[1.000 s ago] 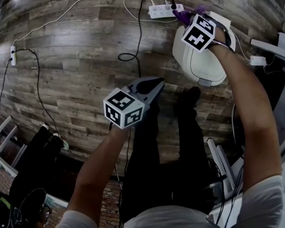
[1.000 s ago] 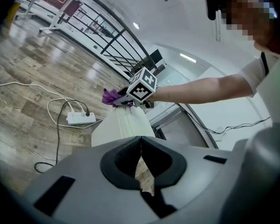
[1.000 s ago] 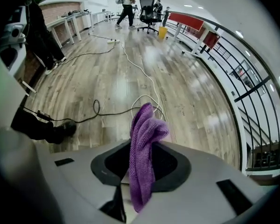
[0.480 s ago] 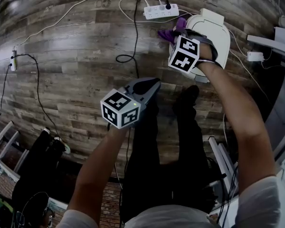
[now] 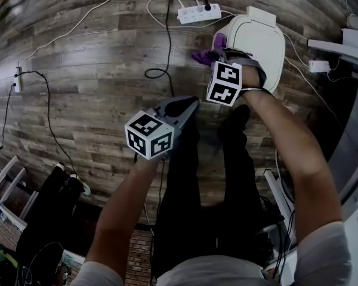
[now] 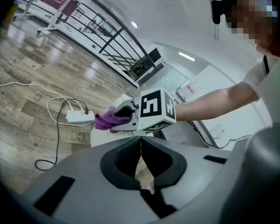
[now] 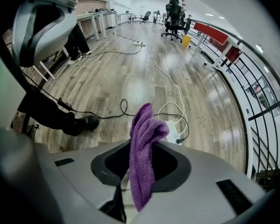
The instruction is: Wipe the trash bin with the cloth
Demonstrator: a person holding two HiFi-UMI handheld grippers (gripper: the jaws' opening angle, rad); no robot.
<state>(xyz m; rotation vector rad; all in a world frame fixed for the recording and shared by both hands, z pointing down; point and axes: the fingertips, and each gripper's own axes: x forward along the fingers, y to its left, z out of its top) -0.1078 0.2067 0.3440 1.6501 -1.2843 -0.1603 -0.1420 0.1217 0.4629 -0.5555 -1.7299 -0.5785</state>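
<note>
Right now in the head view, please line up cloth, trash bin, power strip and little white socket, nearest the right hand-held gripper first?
1. cloth, held in the right hand-held gripper.
2. trash bin, right beside it.
3. power strip, just beyond.
4. little white socket, far left.

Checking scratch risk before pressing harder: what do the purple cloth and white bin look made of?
The purple cloth shows fuzzy, matte looped pile, probably microfibre. The white rounded trash bin has a smooth moulded shell with faint sheen, likely plastic.
</note>
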